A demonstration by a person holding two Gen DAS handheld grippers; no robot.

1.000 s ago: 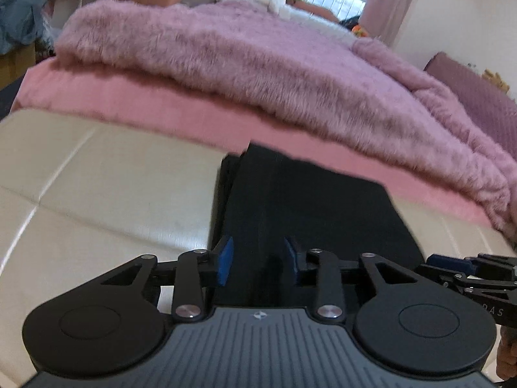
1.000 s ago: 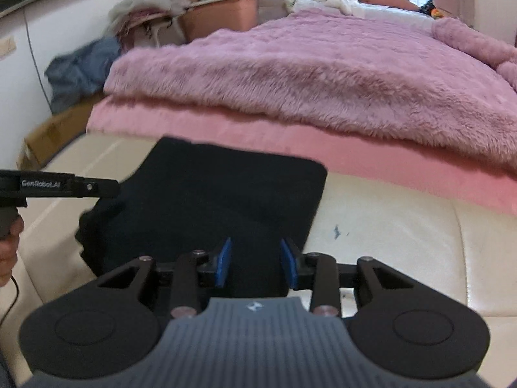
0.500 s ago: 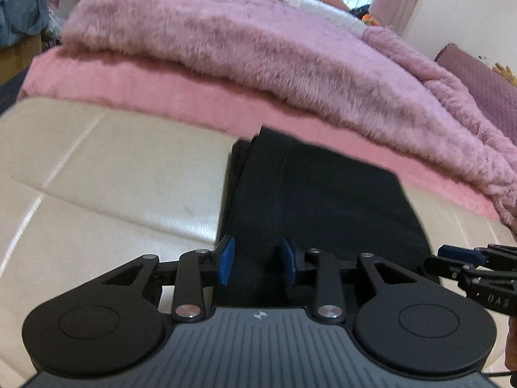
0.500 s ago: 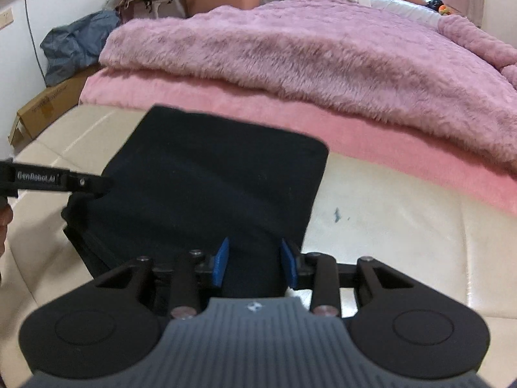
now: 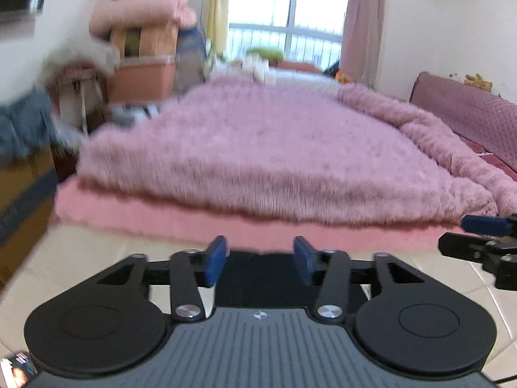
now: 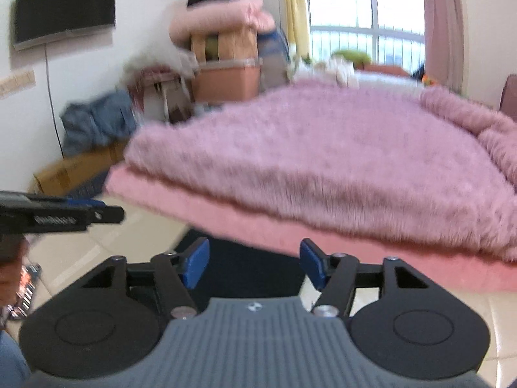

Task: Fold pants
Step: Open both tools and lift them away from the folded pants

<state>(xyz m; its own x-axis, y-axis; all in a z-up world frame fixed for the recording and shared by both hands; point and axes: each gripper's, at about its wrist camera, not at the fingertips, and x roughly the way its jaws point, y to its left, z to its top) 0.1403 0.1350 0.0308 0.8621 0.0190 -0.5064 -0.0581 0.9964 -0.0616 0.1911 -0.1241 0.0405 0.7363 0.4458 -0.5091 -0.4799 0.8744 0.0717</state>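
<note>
Nearest the left wrist camera, the left hand-held gripper [image 5: 258,260] stood with its blue pads [image 5: 216,260] well apart; its jaws had just been opening, and nothing was clamped between them. The pants [image 5: 258,278], a dark folded bundle, lay below and just beyond those fingertips on the cream cushion [image 5: 97,252], seen through the gap but free of the pads. At the right edge of that view the right hand-held gripper [image 5: 481,239] reached in, beside the left one and clear of the cloth.

In the right wrist view the right hand-held gripper [image 6: 255,263] was likewise spread wide, its jaws also having just been opening, with nothing gripped. The pants [image 6: 252,268] lay under and ahead of its pads [image 6: 195,262], mostly hidden by the gripper body. The left hand-held gripper [image 6: 97,213] came in from the left edge, above the cushion [image 6: 74,255].

Beyond the pants a pink mattress edge [image 5: 194,226] bordered the cushion, and a fluffy pink blanket [image 5: 274,155] covered the bed. Farther back stood blurred boxes [image 6: 226,74], a wall screen [image 6: 64,9] and a bright window [image 5: 284,19].
</note>
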